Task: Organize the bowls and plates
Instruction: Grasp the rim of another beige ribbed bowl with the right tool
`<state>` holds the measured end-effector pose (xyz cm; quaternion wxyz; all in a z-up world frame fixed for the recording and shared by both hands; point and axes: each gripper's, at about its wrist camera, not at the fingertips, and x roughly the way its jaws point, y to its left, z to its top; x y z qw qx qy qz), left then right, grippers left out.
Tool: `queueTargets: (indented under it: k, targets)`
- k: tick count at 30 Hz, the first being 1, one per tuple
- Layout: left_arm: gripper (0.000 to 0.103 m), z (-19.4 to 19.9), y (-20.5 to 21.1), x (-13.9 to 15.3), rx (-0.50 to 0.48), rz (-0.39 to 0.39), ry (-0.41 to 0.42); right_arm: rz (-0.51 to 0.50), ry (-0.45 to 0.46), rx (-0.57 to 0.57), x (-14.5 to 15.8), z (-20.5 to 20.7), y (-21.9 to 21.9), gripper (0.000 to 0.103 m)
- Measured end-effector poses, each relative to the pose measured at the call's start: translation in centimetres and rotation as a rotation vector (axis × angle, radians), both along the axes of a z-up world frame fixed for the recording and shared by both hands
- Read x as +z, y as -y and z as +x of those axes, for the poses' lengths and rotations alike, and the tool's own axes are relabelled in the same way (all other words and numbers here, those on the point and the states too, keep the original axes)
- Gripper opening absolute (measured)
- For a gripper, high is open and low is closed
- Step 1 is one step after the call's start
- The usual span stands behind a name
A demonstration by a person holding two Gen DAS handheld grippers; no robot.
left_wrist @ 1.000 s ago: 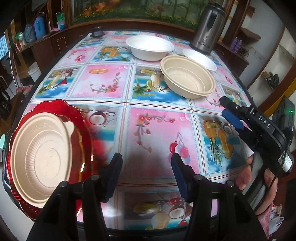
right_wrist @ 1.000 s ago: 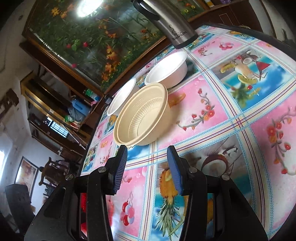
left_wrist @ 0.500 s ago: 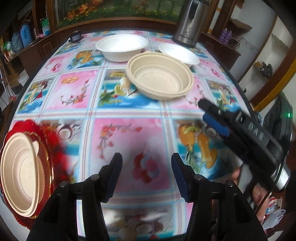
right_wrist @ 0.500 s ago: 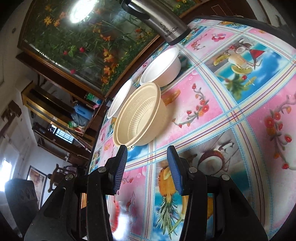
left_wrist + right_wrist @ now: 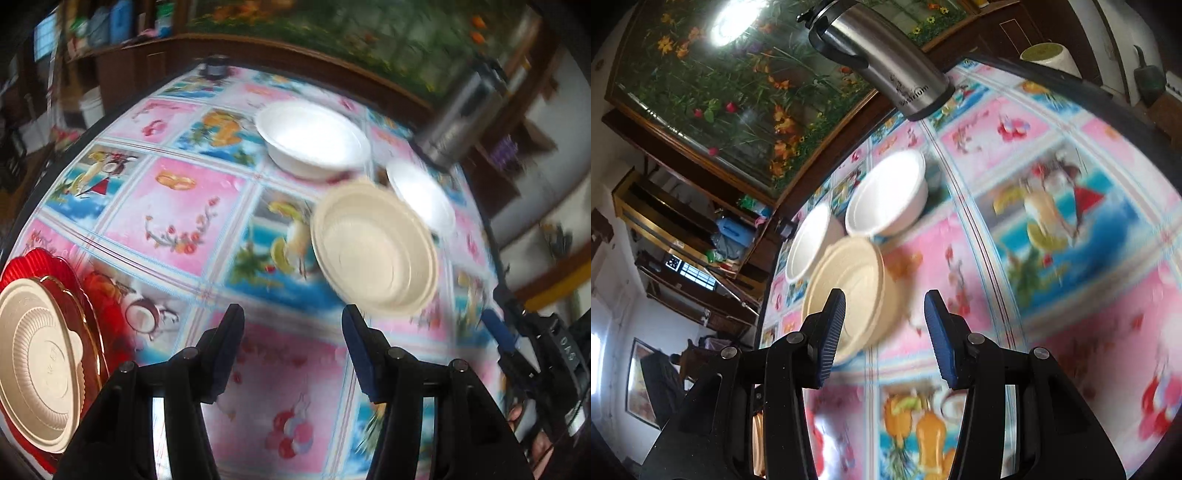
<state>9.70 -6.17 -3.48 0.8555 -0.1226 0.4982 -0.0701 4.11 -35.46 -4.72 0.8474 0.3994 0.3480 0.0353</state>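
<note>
The beige ribbed bowl (image 5: 849, 291) sits mid-table, toward the far right edge, directly ahead of the right gripper (image 5: 884, 332) and nearest to it; its near rim lies just beyond the spread, empty jaws. The left gripper (image 5: 291, 347), likewise spread and empty, has the bowl ahead to its right. Legible writing: "DAS" on the right gripper's body; the steel thermos (image 5: 886, 62) carries a logo, unreadable.
</note>
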Motion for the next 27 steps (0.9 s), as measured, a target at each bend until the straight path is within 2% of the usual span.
queueTargets:
  k: [2, 4, 8, 11, 15, 27]
  targets:
    - [0.073, 0.2, -0.7, 0.6, 0.045, -0.024, 0.027, -0.006, -0.014, -0.004, 0.4, 1.3, 0.2, 0.044]
    - [0.08, 0.6, -1.0, 0.7, 0.081, -0.016, 0.047, -0.015, -0.043, 0.006, 0.2, 2.6, 0.0, 0.044]
    - [0.08, 2.0, -1.3, -0.3, 0.117, -0.026, 0.022, 0.013, -0.06, 0.024, -1.3, 4.1, -1.0, 0.045]
    - [0.08, 2.7, -1.5, -1.1, 0.145, -0.028, 0.012, 0.004, -0.012, 0.024, -2.0, 4.4, -1.6, 0.045]
    - [0.08, 3.4, -1.2, -1.6, 0.169, -0.031, 0.038, -0.024, 0.041, 0.058, -2.5, 4.7, -2.1, 0.045]
    - [0.08, 5.1, 0.6, -3.2, 0.154, -0.003, 0.034, -0.037, 0.035, 0.103, -3.2, 5.9, -2.6, 0.045]
